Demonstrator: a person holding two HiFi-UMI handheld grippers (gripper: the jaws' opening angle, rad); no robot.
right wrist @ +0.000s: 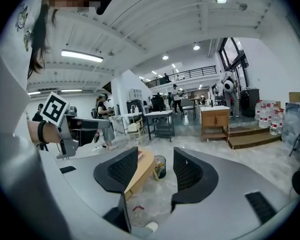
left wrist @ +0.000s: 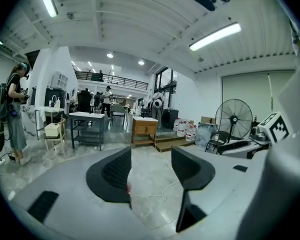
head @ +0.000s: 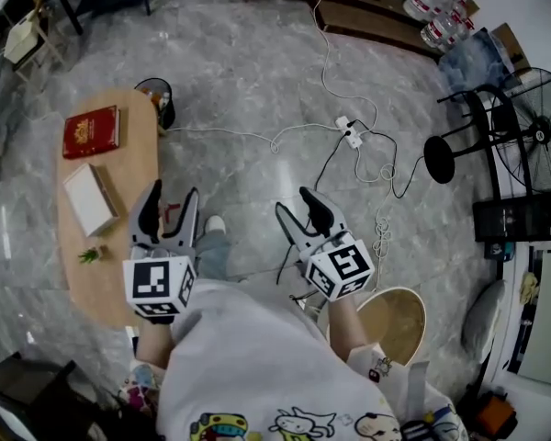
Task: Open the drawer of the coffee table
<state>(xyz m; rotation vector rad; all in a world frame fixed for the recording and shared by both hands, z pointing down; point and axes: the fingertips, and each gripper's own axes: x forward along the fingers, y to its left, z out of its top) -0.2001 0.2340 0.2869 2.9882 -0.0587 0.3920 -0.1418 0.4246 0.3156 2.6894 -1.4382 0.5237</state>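
Note:
The coffee table (head: pixel 133 168) is a long oval wooden top at the left of the head view; its drawer front does not show in any view. A red book (head: pixel 91 131), a white box (head: pixel 90 198) and a small green thing (head: pixel 90 255) lie on it. My left gripper (head: pixel 173 197) hangs open over the table's right edge, with nothing between its jaws (left wrist: pixel 150 166). My right gripper (head: pixel 295 202) is open and empty over the floor, right of the table. In the right gripper view the table's end (right wrist: pixel 142 170) shows between that gripper's (right wrist: pixel 157 166) jaws.
A black bin (head: pixel 156 99) stands at the table's far end. White and black cables with a power strip (head: pixel 351 131) trail across the marble floor. A standing fan (head: pixel 537 127) and a black stool (head: pixel 439 159) are at the right, a round wooden seat (head: pixel 395 324) near my right arm.

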